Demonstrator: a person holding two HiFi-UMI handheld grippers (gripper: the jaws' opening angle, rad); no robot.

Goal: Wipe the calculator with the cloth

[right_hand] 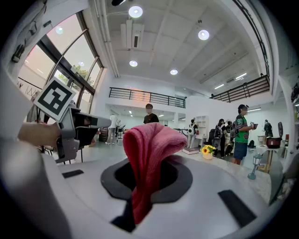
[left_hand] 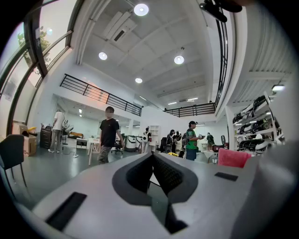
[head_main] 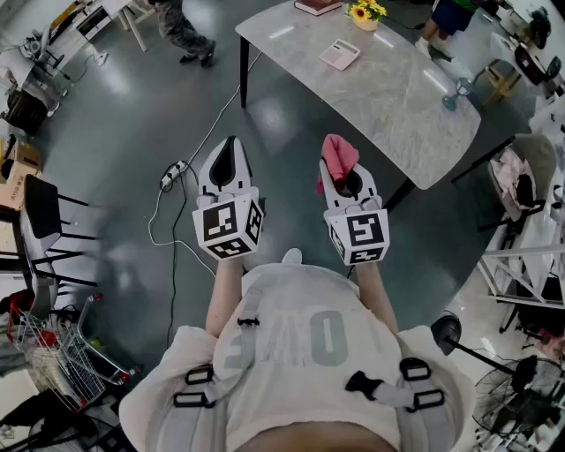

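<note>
The calculator [head_main: 340, 54] lies flat on the marble table [head_main: 397, 97] far ahead of both grippers, which hang in the air over the floor short of the table. My right gripper [head_main: 342, 179] is shut on a pink cloth [head_main: 338, 155]. In the right gripper view the cloth [right_hand: 148, 149] bunches up out of the jaws and droops forward. My left gripper [head_main: 230, 146] is shut with nothing in it, its jaws [left_hand: 152, 161] meeting tip to tip. The calculator shows in neither gripper view.
On the table stand a pot of yellow flowers [head_main: 367, 13], a book [head_main: 318, 6] and a small lamp [head_main: 455, 92]. A power strip with its cable [head_main: 173, 174] lies on the floor at left. Black chairs [head_main: 46, 216] and a wire cart [head_main: 55, 346] line the left side. Several people stand behind.
</note>
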